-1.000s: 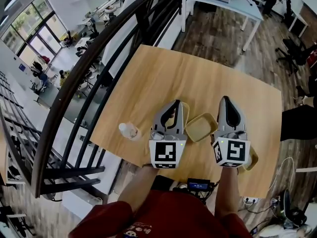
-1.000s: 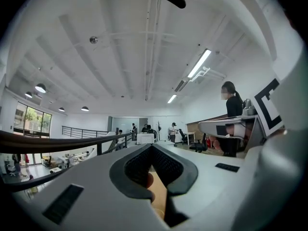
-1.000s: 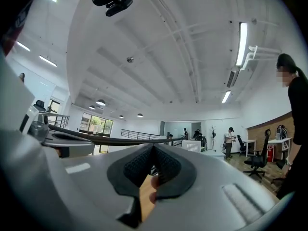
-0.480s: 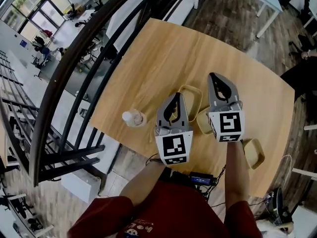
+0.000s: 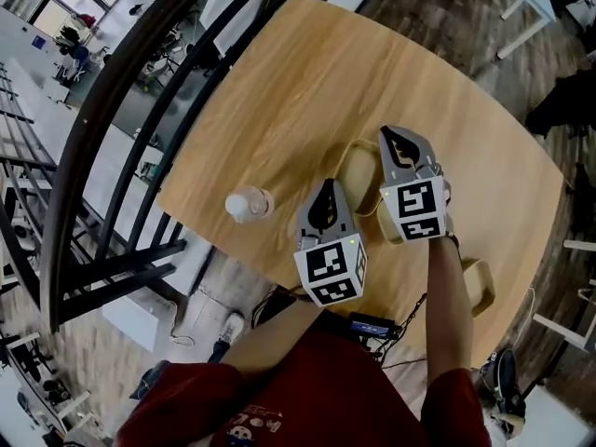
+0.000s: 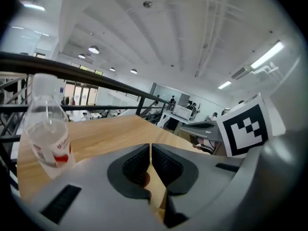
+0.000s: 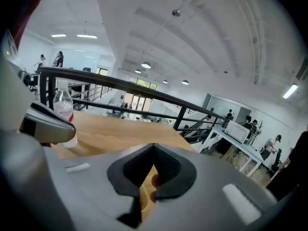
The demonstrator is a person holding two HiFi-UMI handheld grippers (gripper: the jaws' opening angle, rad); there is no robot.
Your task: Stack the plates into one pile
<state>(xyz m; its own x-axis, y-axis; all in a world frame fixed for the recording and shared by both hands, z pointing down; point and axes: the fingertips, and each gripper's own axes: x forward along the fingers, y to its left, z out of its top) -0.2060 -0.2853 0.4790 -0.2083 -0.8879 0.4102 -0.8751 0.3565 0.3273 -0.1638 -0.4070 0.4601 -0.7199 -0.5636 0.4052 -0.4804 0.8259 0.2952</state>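
Beige and rounded-square, three plates lie unstacked on the wooden table. The first plate sits just right of centre in the head view. A second plate lies just below it, mostly hidden under the right gripper's marker cube. A third plate lies well apart toward the lower right, near the table's edge.

They look light, stiff and smooth, probably plastic, so breakage seems unlikely but sliding on the wood is a risk. The raised rim is the place to pinch, one pad inside and one outside.

The right gripper hangs over the first plate's right edge, its tip reaching past the plate toward the top of the frame. The left gripper lies just left of that plate. Both pairs of jaws are pressed together with nothing between them, so neither can take a rim until it opens. A clear water bottle stands further left.
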